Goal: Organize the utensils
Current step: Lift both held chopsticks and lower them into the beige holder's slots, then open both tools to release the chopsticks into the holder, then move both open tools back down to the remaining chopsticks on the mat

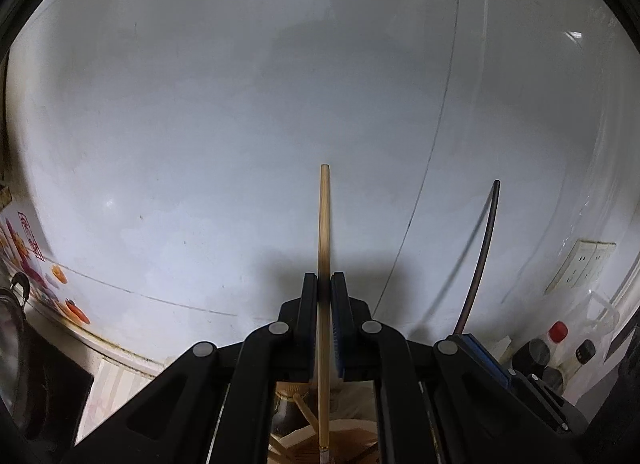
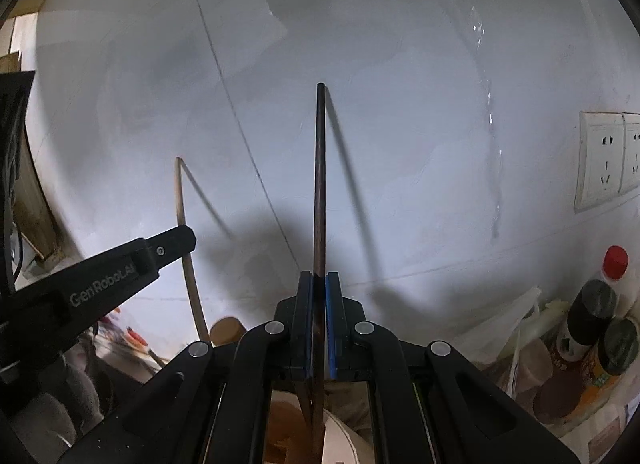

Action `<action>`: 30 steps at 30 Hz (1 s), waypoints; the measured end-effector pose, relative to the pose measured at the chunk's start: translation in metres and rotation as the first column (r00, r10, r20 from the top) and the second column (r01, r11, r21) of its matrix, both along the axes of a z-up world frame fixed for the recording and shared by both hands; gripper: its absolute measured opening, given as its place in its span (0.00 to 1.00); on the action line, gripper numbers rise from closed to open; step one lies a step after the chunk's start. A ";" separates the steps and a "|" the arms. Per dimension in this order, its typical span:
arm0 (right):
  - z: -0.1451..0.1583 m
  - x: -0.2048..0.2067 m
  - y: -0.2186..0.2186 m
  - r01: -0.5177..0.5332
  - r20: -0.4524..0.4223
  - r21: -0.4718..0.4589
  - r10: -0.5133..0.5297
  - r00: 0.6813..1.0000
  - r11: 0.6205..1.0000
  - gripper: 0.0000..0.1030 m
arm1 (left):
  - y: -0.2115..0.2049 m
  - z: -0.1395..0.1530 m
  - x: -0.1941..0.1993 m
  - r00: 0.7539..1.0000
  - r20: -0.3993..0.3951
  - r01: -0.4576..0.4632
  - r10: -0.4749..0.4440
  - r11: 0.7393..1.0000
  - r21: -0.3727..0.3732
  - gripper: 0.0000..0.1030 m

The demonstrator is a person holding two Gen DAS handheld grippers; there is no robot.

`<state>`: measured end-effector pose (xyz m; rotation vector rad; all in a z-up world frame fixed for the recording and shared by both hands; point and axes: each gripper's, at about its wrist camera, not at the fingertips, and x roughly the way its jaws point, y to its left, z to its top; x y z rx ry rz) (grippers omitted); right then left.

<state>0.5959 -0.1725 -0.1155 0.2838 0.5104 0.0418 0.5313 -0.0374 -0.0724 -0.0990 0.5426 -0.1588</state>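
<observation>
**Both grippers pinching one chopstick each, held upright against the wall**

Left gripper (image 1: 324, 284): fingers (image 1: 308, 304) pressed nearly together, pinching a light wooden chopstick (image 1: 324, 215). Stick runs straight up between the pads, tip well above the fingers, lower end dropping below them toward a wooden holder (image 1: 320, 440) that is mostly hidden by the gripper body. In the right wrist view the same stick (image 2: 182, 199) shows at left, held by the left gripper (image 2: 176, 242) seen side-on.

Right gripper (image 2: 319, 284): fingers (image 2: 304, 304) closed on a dark chopstick (image 2: 320, 167), blue pads tight on both sides. Stick points up along the white wall (image 2: 400, 103); lower end passes below the fingers, its end hard to make out. Same dark stick (image 1: 484, 244) appears at right in the left wrist view.

Wall sockets (image 2: 604, 159) at right. Bottles (image 2: 600, 304) with dark and red caps low right, partly cut off. Bottom left of both views dark and cluttered, contents unclear. Tabletop not really visible.
</observation>
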 end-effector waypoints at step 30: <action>0.040 -0.117 -0.042 -0.010 -0.286 0.099 0.038 0.957 0.995 0.96 | 0.076 0.009 -0.150 0.959 -0.215 -0.180 0.186 0.983 0.047 1.00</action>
